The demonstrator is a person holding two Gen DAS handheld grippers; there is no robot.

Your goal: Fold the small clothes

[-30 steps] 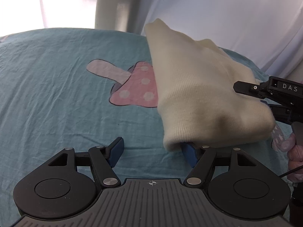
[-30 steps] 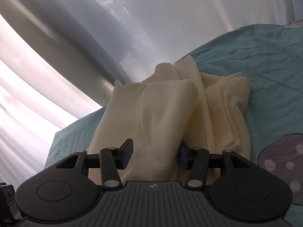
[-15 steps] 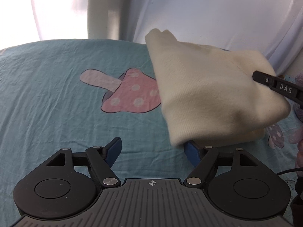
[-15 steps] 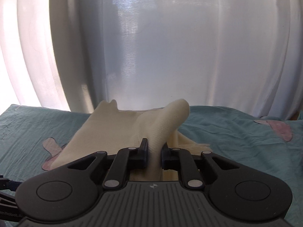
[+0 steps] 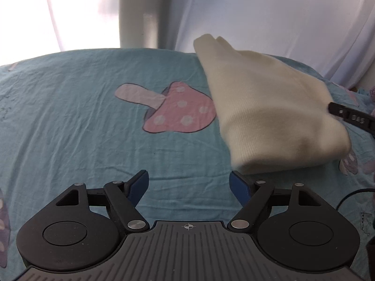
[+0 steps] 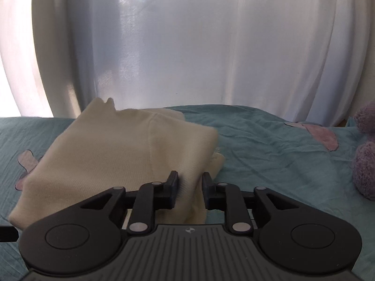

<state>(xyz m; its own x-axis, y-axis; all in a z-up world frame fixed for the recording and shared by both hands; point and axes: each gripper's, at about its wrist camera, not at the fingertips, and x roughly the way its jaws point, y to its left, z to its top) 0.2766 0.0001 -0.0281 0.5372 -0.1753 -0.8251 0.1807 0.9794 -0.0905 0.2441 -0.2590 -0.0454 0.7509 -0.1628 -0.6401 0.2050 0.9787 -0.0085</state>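
Right hand-held gripper (image 6: 189, 186) opening, cream garment (image 6: 121, 154) edge between, blurred.

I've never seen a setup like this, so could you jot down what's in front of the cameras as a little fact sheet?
Surface: teal bedsheet with pink mushroom print
Garment: cream knit top, folded over
Left gripper: open, jaws opening, nothing between them, just short of the garment's near edge
Right gripper: jaws opening, garment's corner between them
Backdrop: white curtain
Extra: purple plush toy at the right edge
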